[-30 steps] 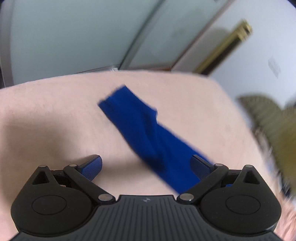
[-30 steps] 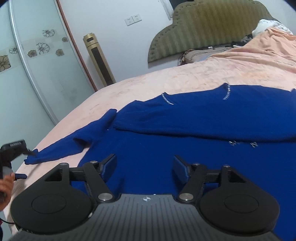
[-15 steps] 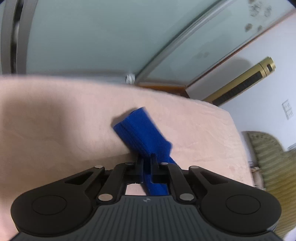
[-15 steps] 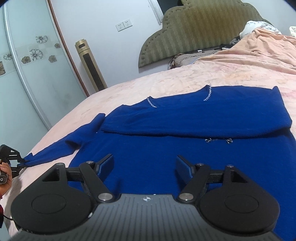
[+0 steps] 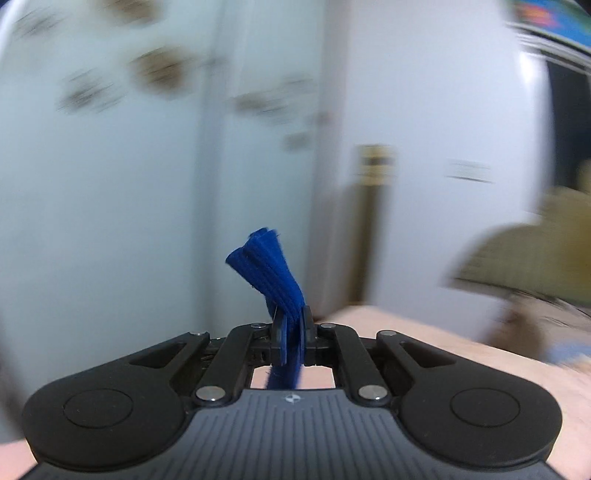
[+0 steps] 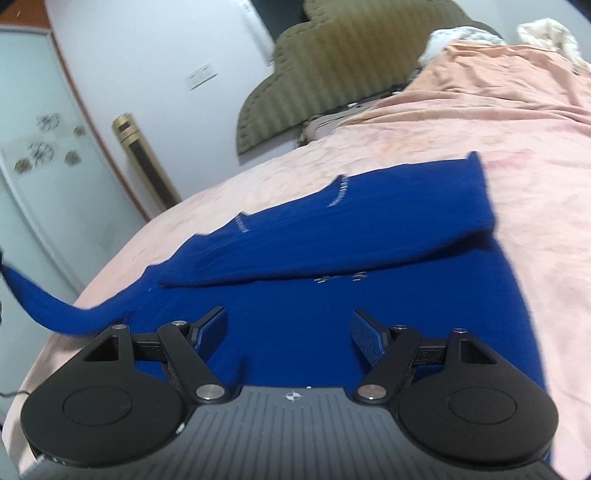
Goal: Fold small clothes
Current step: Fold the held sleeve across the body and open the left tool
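A dark blue sweater lies spread on the pink bedspread, its far side folded over toward me. My left gripper is shut on the sleeve cuff, whose bunched end sticks up past the pads, lifted clear of the bed. In the right wrist view the same sleeve rises off the bed at the far left. My right gripper hovers open over the sweater's body with nothing between its fingers.
An olive padded headboard and rumpled bedding lie at the far end of the bed. A gold tower fan stands by the white wall, next to glass wardrobe doors. The bed's left edge is near the lifted sleeve.
My left gripper closed on the sleeve cuff and swung it up off the bed; its view now faces the wall. The right gripper shifted over the sweater and stayed open.
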